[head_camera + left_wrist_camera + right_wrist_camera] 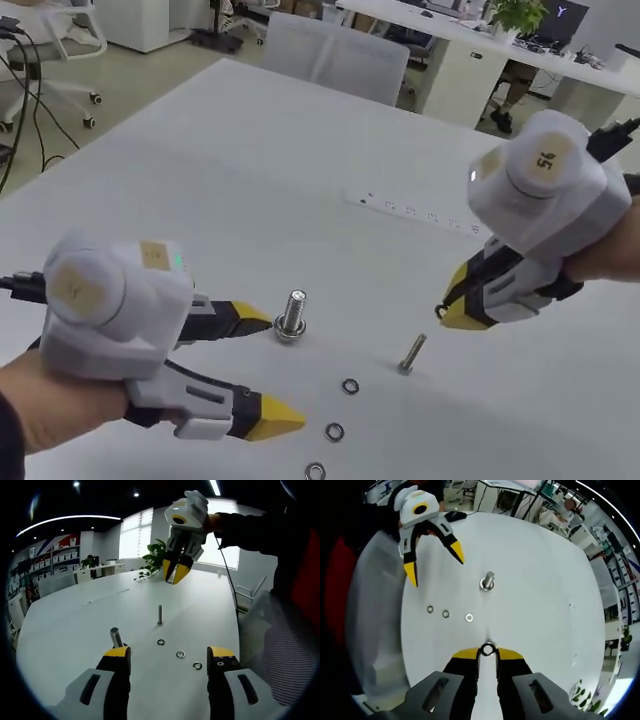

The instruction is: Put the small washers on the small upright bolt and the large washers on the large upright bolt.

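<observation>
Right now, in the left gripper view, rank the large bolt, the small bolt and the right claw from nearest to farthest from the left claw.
1. Large bolt: upright, right beside one jaw of the left claw.
2. Small bolt: further ahead, near mid-view.
3. Right claw: farthest, raised beyond the small bolt, shut on a washer.
</observation>
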Available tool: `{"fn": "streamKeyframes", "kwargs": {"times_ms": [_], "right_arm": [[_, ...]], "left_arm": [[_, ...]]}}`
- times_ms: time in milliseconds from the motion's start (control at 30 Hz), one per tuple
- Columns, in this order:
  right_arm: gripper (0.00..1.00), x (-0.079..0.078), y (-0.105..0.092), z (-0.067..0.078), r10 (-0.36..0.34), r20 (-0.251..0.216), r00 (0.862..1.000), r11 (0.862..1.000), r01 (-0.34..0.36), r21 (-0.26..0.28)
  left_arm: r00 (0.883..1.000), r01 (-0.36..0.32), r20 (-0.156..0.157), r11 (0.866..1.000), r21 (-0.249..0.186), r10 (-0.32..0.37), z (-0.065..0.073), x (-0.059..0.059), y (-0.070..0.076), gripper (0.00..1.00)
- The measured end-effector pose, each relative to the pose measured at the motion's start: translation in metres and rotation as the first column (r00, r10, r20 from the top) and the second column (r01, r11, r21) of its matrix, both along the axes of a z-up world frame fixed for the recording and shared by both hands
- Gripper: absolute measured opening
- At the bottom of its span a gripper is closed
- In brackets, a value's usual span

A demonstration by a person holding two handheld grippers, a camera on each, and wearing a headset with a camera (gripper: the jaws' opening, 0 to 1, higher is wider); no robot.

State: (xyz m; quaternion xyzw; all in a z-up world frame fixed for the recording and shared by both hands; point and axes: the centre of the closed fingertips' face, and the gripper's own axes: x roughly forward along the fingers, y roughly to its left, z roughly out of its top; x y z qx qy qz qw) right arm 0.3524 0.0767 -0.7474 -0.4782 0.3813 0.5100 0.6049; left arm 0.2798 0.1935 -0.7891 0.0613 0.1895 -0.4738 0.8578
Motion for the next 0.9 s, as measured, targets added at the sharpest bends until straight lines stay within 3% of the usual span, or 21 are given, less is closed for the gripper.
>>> {"fn": "streamKeyframes", "kwargs": {"times_ms": [333,900], "right_arm": [[0.13,0.013,-0.006,-0.010,-0.011,-0.009,1.000,1.000,0.011,-0.017],[0.13,0.023,-0.010,-0.043,0.000,-0.061,0.998,0.997,-0.004,-0.072]], "left_arm": [[1.000,0.006,-0.021,1.000,-0.011,-0.006,-0.005,0.000,-0.005,0.68],[0.999,0.018,-0.039,1.000,-0.024,-0.019,-0.008,-0.002,-0.012,0.73]]}}
